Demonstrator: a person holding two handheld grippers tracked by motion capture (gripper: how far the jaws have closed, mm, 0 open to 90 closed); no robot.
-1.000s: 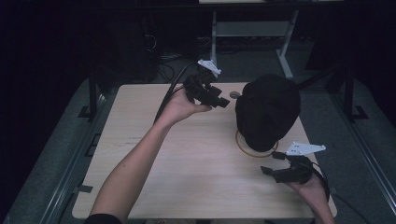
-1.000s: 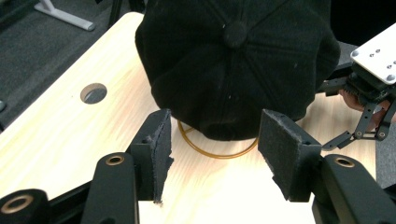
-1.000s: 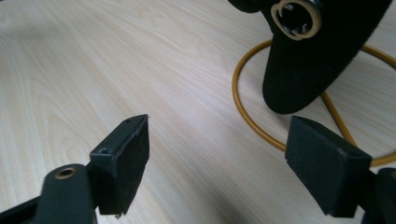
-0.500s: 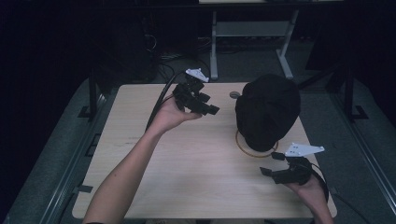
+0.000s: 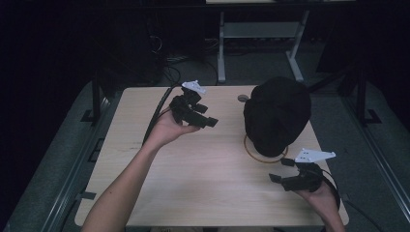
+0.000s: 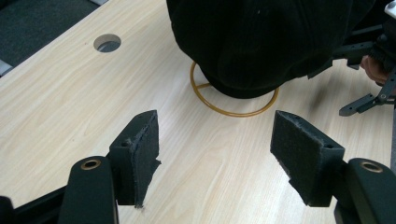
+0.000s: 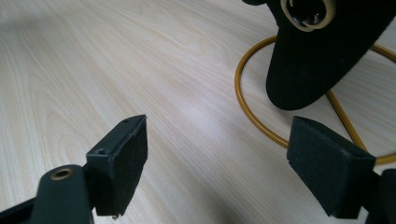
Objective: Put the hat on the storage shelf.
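A black cap (image 5: 276,113) hangs on a stand with a gold wire ring base (image 5: 251,153) at the table's right. The cap (image 6: 261,42) and ring (image 6: 233,112) lie ahead of my left gripper (image 6: 215,154), which is open and empty. In the high view my left gripper (image 5: 205,116) is held above the table left of the cap. My right gripper (image 5: 283,170) is near the front right, just below the ring, also open and empty. In the right gripper view the cap's brim (image 7: 317,60) and the ring (image 7: 252,112) sit ahead of my right gripper (image 7: 217,161).
The light wooden table (image 5: 193,169) has a round cable hole (image 5: 242,98) near its far edge, left of the cap. A metal frame (image 5: 261,34) stands on the dark floor behind the table. Black cables trail off the table's far left.
My left gripper has drawn back from the cap toward the left and nearer the table's middle. The right gripper has stayed in place.
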